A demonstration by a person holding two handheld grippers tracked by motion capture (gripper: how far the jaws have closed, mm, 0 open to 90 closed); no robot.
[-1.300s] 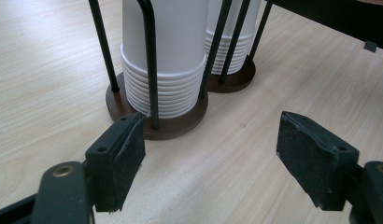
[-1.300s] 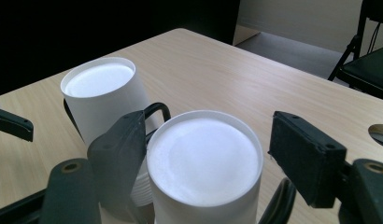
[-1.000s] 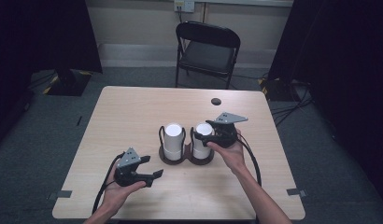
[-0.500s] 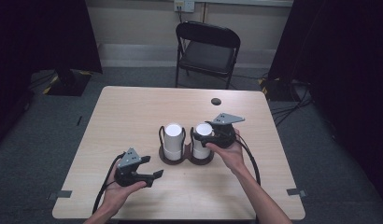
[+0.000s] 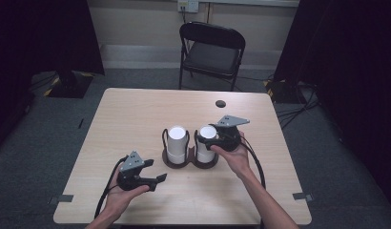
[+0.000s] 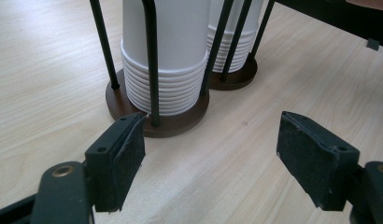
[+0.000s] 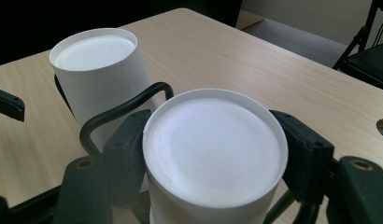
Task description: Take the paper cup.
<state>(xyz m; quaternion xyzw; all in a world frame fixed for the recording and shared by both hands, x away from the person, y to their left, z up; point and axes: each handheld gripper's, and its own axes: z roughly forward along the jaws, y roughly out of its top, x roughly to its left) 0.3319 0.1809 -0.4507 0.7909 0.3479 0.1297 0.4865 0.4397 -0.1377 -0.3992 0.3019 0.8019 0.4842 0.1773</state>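
Jaws of the right gripper (image 7: 213, 163) have just been closing, and they now press on both sides of the top cup (image 7: 215, 154), the uppermost of the right stack of white paper cups (image 5: 206, 143). From the right gripper view, the black pads sit just under that cup's flat upturned base, one on each flank. The left gripper (image 5: 158, 178) rests low over the table (image 5: 136, 109), near the person's edge, with its jaws standing wide apart and nothing between them; its own view looks straight at the foot of the left stack (image 6: 166, 60).

Both stacks stand upside down in a 2-post cup holder (image 5: 190, 162) at the middle of the table, each ringed by black wire loops (image 6: 150, 56) on a round dark wooden base (image 6: 180, 119).

I'd judge a single paper cup to be very light and thin-walled, easy to dent if squeezed hard, and fairly smooth. Nested cups tend to cling, so 2 may lift together. The grip high on the wall near the stiff base looks sensible, since the bottom disc resists crushing there. A straight upward pull seems wise, as the wire loop beside it could snag a tilted cup.
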